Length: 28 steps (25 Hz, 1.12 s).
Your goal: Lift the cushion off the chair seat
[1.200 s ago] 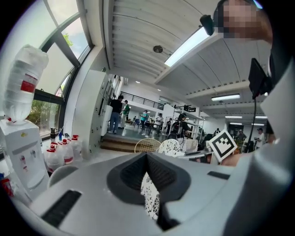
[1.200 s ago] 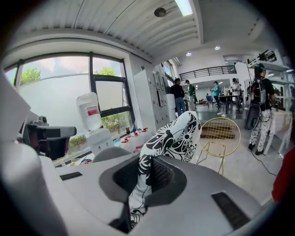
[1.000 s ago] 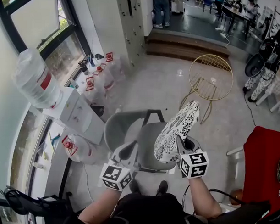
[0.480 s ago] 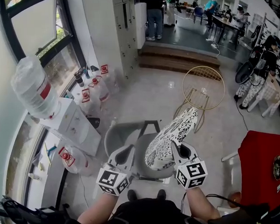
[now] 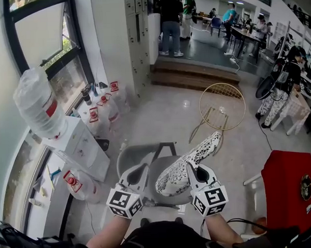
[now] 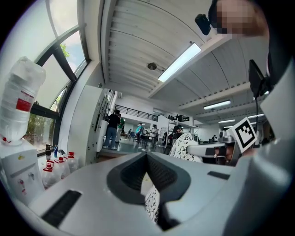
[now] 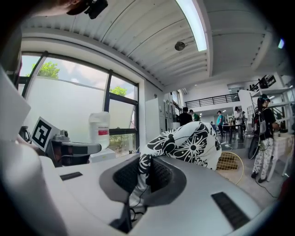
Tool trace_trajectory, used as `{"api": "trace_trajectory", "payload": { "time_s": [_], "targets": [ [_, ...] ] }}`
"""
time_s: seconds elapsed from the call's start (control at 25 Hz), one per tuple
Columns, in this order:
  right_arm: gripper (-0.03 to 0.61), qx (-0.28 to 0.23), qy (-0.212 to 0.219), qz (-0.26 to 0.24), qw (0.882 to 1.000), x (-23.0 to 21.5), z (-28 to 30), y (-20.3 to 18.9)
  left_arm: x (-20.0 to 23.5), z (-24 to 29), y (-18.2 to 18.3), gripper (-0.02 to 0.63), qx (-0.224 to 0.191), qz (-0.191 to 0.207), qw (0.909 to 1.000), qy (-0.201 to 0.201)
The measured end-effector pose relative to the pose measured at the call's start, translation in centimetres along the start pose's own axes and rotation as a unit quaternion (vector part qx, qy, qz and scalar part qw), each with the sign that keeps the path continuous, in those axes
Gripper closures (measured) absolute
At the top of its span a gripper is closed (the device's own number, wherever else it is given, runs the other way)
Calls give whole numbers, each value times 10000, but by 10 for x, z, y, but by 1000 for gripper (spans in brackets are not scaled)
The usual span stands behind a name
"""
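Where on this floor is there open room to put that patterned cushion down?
The widest bare floor for the cushion lies between the grey chair, the steps and the gold wire table. A second free patch runs from that table to the red object at right. The window side is crowded: water jugs and a water dispenser stand packed together.

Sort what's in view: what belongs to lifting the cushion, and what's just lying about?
Job in hand: cushion, grey chair, left gripper, right gripper.
Lying about: water dispenser, floor jugs, gold wire stand, red cloth.
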State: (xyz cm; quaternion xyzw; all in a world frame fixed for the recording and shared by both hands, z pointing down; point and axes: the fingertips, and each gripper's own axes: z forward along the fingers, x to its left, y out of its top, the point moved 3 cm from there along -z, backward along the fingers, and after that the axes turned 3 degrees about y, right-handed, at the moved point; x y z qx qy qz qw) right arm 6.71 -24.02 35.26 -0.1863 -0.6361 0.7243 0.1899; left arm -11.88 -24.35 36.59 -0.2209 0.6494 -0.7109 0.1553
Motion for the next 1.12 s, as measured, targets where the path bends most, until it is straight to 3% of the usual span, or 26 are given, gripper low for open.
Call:
{"api": "trace_trajectory", "payload": {
  "time_s": [1.12],
  "targets": [
    [552,-21,-133,-13,9999,-5,-1,7,-2,2,14,606,-236,-63,9997,12]
  ]
}}
